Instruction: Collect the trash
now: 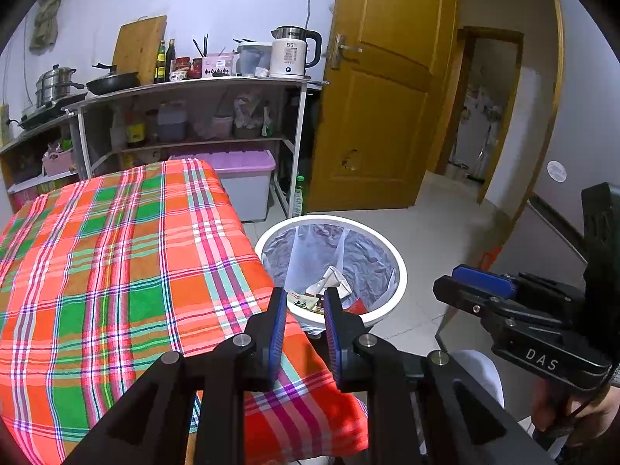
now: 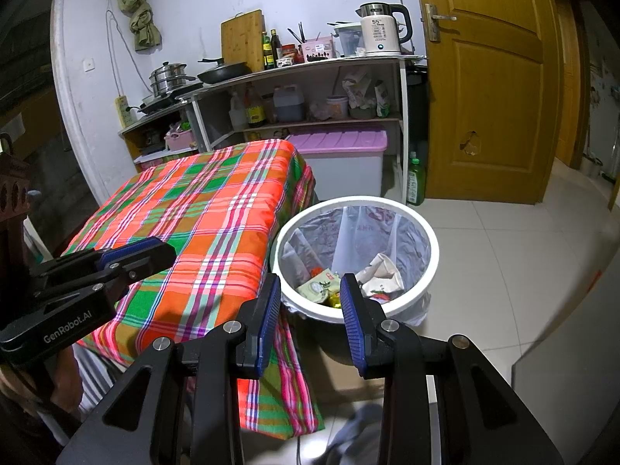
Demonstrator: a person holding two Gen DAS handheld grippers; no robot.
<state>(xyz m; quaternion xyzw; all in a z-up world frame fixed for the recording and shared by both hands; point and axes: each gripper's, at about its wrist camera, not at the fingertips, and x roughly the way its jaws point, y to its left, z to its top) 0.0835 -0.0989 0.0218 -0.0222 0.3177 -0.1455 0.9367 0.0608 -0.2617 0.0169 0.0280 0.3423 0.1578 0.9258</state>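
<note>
Showed both grippers, left & right, empty w/ jaws apart, trash wrappers already in lined bin beside plaid tablecloth; risk judged: snagging cloth edge, nudging bin.

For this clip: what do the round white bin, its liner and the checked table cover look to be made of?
Round white waste bin: probably plastic; smooth, even, slightly glossy rim.
Translucent grey bin liner: thin plastic film; crinkled, shiny, see-through, folded over the rim.
Orange, green and white checked tablecloth: woven fabric, matte; it drapes in soft folds at the table's corner. The fibre cannot be told.
</note>
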